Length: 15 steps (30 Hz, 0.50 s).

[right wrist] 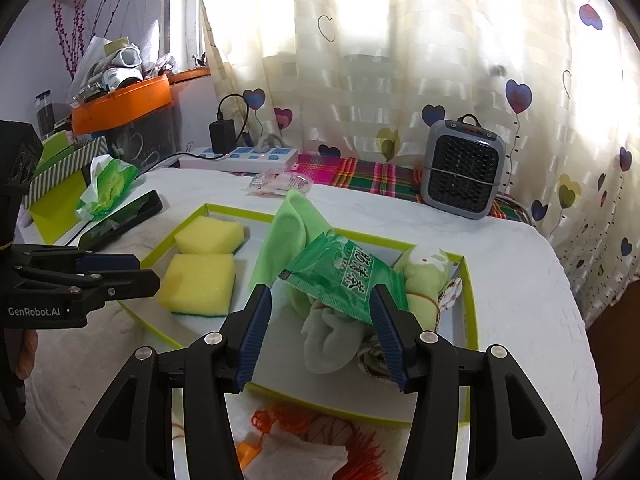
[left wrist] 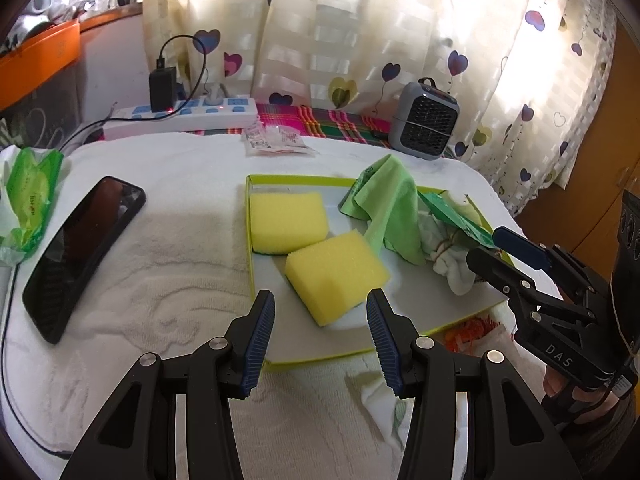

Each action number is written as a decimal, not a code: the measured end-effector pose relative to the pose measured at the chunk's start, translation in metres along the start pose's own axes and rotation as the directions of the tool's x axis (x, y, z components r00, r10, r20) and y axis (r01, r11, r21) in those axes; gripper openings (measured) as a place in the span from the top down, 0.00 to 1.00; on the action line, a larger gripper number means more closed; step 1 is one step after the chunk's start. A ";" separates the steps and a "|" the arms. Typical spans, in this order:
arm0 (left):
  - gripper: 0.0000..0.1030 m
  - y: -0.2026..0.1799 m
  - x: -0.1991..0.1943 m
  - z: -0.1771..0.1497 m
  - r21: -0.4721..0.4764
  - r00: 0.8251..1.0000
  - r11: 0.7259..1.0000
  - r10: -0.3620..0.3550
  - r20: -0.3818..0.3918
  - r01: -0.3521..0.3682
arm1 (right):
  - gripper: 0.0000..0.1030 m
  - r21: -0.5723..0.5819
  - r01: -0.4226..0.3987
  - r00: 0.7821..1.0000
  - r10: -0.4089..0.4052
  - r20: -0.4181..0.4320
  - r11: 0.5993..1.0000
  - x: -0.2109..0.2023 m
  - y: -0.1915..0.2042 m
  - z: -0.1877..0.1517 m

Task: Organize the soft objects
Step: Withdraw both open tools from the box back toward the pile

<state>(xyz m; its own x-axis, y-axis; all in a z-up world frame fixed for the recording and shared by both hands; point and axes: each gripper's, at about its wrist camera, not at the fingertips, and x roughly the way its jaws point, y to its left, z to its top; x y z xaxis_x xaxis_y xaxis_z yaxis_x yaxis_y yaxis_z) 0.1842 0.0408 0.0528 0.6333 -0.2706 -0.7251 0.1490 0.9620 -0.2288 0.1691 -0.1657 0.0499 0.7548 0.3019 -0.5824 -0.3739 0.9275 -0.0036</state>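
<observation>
Hovering both tools over the lime-rimmed tray (right wrist: 472,304), I have the left gripper (left wrist: 320,336) with its jaws apart and nothing between them, poised in front of the nearer yellow sponge (left wrist: 336,276); the right gripper (right wrist: 320,332) also stands with jaws apart, the pads flanking but not pressing the green wipes packet (right wrist: 344,280) and the pale rolled sock (right wrist: 328,340) beneath it. My main worry is that pile: the packet lies loosely tilted across the socks and the light green cloth (right wrist: 284,236), so if I close the right jaws here I would probably pinch the slick wrapper and a fold of sock together, and lifting would drag the whole heap or tip the packet over the tray's rim. On the left, the near sponge sits askew with one corner touching the far yellow sponge (left wrist: 286,220); a squeeze off-centre could make it squirt sideways or nudge its neighbour. The white towel (left wrist: 160,272) covering the counter is soft and could ruck up under a low pass, and the black phone (left wrist: 80,252) lies on it well to the left of the tray. Inside the tray I count two sponges on the left side, and the cloth, the packet and at least two bundled socks on the right. Outside it, by the near edge, some orange yarn (right wrist: 280,420) and a white cloth scrap (right wrist: 304,460) are not yet sorted
</observation>
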 end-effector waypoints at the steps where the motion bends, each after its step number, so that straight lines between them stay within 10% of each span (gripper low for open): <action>1: 0.55 0.000 -0.002 -0.002 0.000 1.000 1.000 0.002 0.000 -0.002 | 0.49 0.002 -0.002 1.000 0.002 0.002 1.000 -0.002 0.001 0.000; 15: 0.55 -0.008 -0.018 -0.021 0.016 1.000 1.000 -0.015 0.006 0.015 | 0.49 0.029 -0.023 1.000 0.022 0.016 0.999 -0.027 0.012 -0.016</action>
<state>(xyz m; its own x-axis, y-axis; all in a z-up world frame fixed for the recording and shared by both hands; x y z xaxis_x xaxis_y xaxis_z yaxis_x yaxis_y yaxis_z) 0.1559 0.0369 0.0545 0.6354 -0.2845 -0.7179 0.1701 0.9584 -0.2292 0.1357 -0.1667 0.0530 0.7547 0.3258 -0.5695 -0.3749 0.9265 0.0333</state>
